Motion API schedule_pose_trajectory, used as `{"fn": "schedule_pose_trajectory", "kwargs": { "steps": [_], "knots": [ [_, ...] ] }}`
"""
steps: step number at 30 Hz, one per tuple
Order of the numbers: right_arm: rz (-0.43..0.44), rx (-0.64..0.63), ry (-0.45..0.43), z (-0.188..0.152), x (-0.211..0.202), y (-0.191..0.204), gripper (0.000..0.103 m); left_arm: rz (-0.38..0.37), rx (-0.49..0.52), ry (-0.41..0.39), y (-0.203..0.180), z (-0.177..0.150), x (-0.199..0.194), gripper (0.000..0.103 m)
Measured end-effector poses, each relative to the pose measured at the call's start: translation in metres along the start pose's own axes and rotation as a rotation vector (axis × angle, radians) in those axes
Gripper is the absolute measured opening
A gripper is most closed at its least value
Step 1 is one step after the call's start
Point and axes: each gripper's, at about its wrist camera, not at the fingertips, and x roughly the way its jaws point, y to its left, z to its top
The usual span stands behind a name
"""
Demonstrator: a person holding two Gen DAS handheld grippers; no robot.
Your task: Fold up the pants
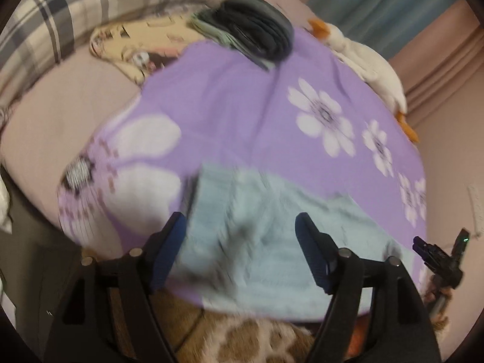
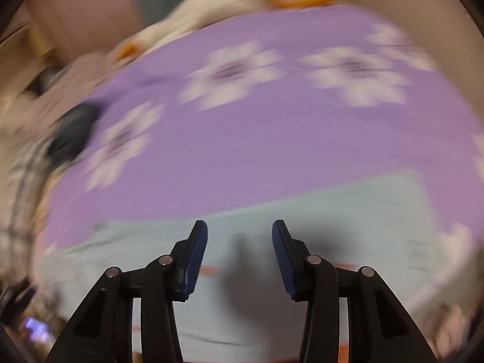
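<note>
Left gripper (image 1: 240,227) wide open over light blue pants (image 1: 272,251), right gripper (image 2: 240,233) open too, nothing held, purple flower sheet (image 1: 236,115), dark folded clothes (image 1: 257,30) clear only from left.

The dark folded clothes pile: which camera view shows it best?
The left wrist view. There the dark folded clothes pile lies fairly sharp on the purple sheet's far edge; the right wrist view shows only a dark blur at left.

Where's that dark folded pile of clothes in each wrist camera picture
Left wrist: dark folded pile at top centre, on the far edge of the purple flowered sheet.
Right wrist: a blurred dark patch at the left edge.
Shared landmark: the white plush duck beyond the sheet.
</note>
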Motion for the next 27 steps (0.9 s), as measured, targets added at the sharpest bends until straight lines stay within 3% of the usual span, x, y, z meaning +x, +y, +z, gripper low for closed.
{"fn": "schedule_pose_trajectory", "kwargs": {
  "steps": [2, 5, 7, 10, 14, 17, 19, 20, 27],
  "knots": [
    [0.139, -0.075, 0.078, 0.010, 0.031, 0.047, 0.045, -0.004, 0.000, 0.009, 0.003, 0.007, 0.012, 0.074],
    [0.255, -0.143, 0.174, 0.015, 0.070, 0.104, 0.045, -0.050, -0.020, 0.066, 0.011, 0.013, 0.034, 0.073],
    [0.285, -0.169, 0.221, 0.014, 0.087, 0.129, 0.045, -0.053, -0.032, 0.104, 0.014, 0.014, 0.049, 0.067],
    [0.304, -0.205, 0.306, 0.013, 0.118, 0.161, 0.045, -0.035, -0.031, 0.134, 0.019, 0.010, 0.060, 0.035],
    [0.270, -0.244, 0.381, 0.006, 0.144, 0.177, 0.045, -0.041, -0.062, 0.133, 0.028, 0.003, 0.053, 0.031],
    [0.269, -0.262, 0.397, -0.002, 0.140, 0.178, 0.044, -0.021, -0.049, 0.132, 0.027, -0.004, 0.037, 0.031],
    [0.292, -0.279, 0.399, -0.003, 0.134, 0.178, 0.026, -0.014, -0.042, 0.149, 0.027, -0.008, 0.036, 0.031],
    [0.304, -0.290, 0.399, -0.003, 0.134, 0.179, 0.008, -0.005, -0.044, 0.155, 0.027, -0.009, 0.039, 0.031],
    [0.300, -0.302, 0.302, 0.014, 0.127, 0.203, 0.006, 0.036, -0.053, 0.150, 0.028, -0.001, 0.052, 0.032]
  ]
}}
